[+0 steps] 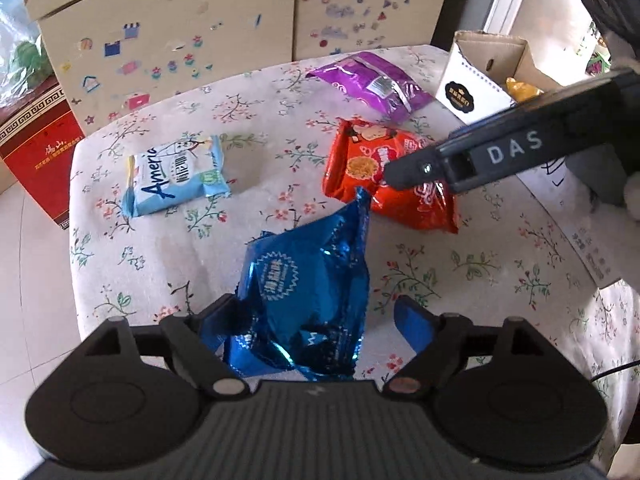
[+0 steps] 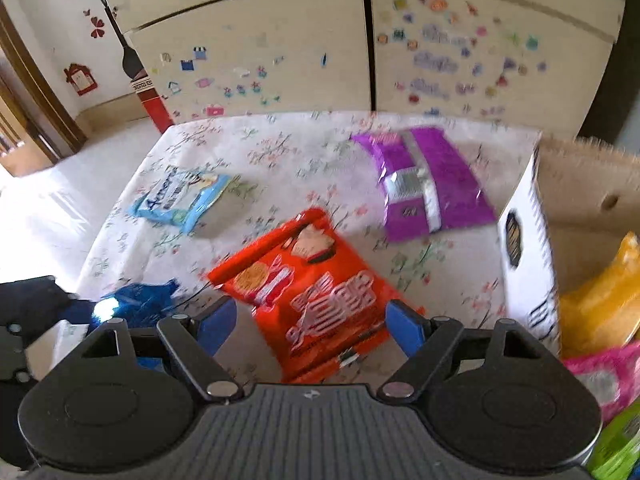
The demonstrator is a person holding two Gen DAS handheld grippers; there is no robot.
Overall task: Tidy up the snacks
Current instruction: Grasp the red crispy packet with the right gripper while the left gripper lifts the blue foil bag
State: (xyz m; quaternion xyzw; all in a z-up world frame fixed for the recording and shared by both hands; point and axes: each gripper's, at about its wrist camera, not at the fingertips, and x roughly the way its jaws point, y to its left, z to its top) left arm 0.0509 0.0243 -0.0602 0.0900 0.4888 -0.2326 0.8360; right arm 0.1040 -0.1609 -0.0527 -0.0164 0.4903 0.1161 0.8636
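A shiny blue snack bag (image 1: 304, 296) lies crumpled between the open fingers of my left gripper (image 1: 320, 320) on the floral table (image 1: 160, 264); whether the fingers touch it I cannot tell. An orange-red snack bag (image 2: 316, 296) lies between the open fingers of my right gripper (image 2: 312, 328). The same orange-red bag (image 1: 368, 172) shows in the left wrist view with the right gripper's black body (image 1: 500, 156) over it. A light blue packet (image 1: 176, 176) lies at the left and a purple bag (image 1: 372, 84) at the back.
A white cardboard box (image 2: 528, 248) stands at the table's right, holding a yellow bag (image 2: 604, 300) and a pink bag (image 2: 608, 376). A stickered cabinet (image 2: 360, 52) stands behind the table. A red box (image 1: 36, 152) stands on the floor at the left.
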